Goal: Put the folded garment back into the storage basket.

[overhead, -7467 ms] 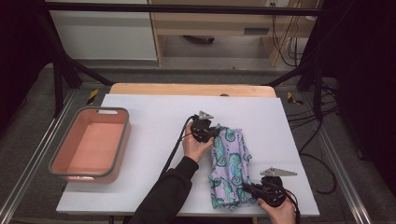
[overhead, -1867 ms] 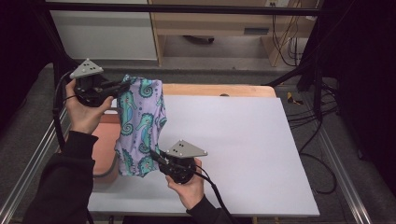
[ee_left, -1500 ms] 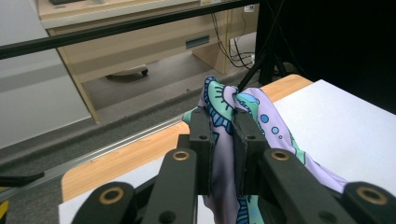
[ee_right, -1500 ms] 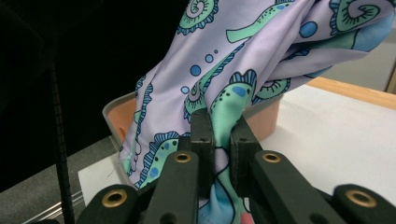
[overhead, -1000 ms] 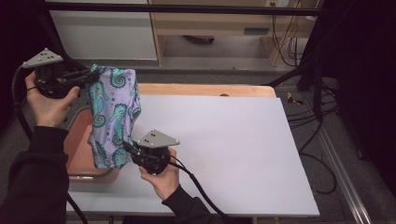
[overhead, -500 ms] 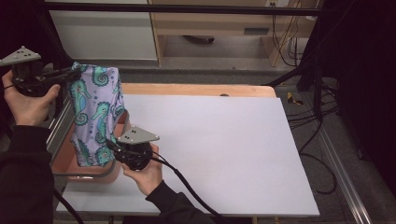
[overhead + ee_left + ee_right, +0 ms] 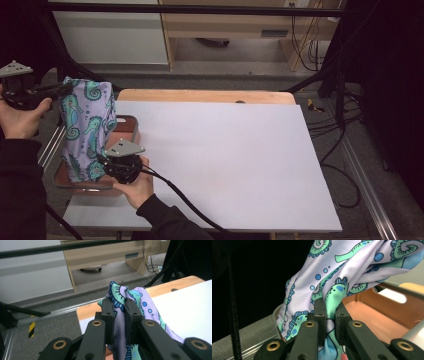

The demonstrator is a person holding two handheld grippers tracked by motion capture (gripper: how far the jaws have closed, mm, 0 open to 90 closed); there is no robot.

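White counter, pink tray at left edge. Seahorse cloth hangs long-way down over tray. Left gripper clamped on top end, upper left; right gripper clamped on bottom end, nearer tray.

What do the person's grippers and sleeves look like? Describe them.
Both the left gripper and the right gripper are black, two-jawed, with brass-coloured pivot rings, each topped by a grey three-cornered plate. A black cable trails from each. The person wears black sleeves.

We observe even overhead lighting on the white desk, dark surroundings, soft shadows, and slightly soft close-up focus.
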